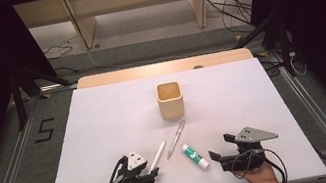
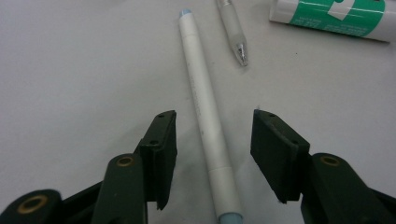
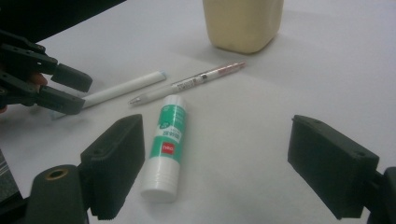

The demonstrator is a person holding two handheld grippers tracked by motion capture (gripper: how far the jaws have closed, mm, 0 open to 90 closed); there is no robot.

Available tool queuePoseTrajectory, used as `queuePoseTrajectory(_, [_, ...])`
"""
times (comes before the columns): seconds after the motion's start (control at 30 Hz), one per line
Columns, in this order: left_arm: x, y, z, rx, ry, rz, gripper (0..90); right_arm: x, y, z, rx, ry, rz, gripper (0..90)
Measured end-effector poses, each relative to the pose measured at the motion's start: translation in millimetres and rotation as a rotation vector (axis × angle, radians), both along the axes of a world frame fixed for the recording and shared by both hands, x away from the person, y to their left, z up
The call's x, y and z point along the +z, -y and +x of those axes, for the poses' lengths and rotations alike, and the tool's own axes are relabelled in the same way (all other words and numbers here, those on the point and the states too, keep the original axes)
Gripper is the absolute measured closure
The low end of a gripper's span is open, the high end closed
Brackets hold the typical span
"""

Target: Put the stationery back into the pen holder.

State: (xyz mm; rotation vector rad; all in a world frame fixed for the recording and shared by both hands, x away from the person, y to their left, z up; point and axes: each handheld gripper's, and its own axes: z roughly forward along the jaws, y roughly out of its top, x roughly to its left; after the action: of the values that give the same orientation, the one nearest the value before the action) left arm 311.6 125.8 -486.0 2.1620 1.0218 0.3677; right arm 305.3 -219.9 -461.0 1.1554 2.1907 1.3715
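Observation:
A white pen with pale blue ends (image 2: 205,116) (image 1: 157,156) (image 3: 123,87) lies on the white table. My left gripper (image 2: 214,144) (image 1: 145,171) (image 3: 70,88) is open, its jaws standing on either side of the pen's near end without touching it. A clear ballpoint pen (image 1: 176,139) (image 2: 233,28) (image 3: 187,84) lies just beyond. A green and white glue stick (image 1: 195,156) (image 3: 167,142) (image 2: 331,17) rests between the two grippers. My right gripper (image 3: 215,163) (image 1: 221,147) is open and empty, with the glue stick near its left jaw. A beige square cup (image 1: 170,100) (image 3: 243,23) stands upright farther back.
The white table top (image 1: 105,122) has a wooden strip (image 1: 162,68) at its far edge. Beyond it the floor holds cables (image 1: 232,3) and wooden furniture legs (image 1: 80,24). Metal rails (image 1: 7,169) run along both sides.

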Motion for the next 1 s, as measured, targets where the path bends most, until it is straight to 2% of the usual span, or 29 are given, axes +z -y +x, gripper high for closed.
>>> queuePoseTrajectory(0.4, [-3.2, 3.3, 0.2, -0.032, -0.016, 0.036, 61.2, 0.1, 0.0, -3.2, 0.000, 0.002, -0.008, 19.3])
queuePoseTrajectory(0.53, [-3.8, 1.8, 1.8, -0.021, -0.016, 0.024, 65.7, -0.2, 0.1, -3.3, 0.002, 0.001, -0.009, 19.4])
queuePoseTrajectory(0.83, [-3.2, 1.1, 2.4, -0.013, -0.022, 0.025, 73.8, 0.1, -1.6, -4.6, 0.007, 0.006, -0.015, 19.8])
queuePoseTrajectory(1.0, [-3.0, 1.1, 2.8, -0.005, -0.028, 0.019, 75.8, 0.3, -1.7, -5.1, 0.010, 0.005, -0.017, 20.0])
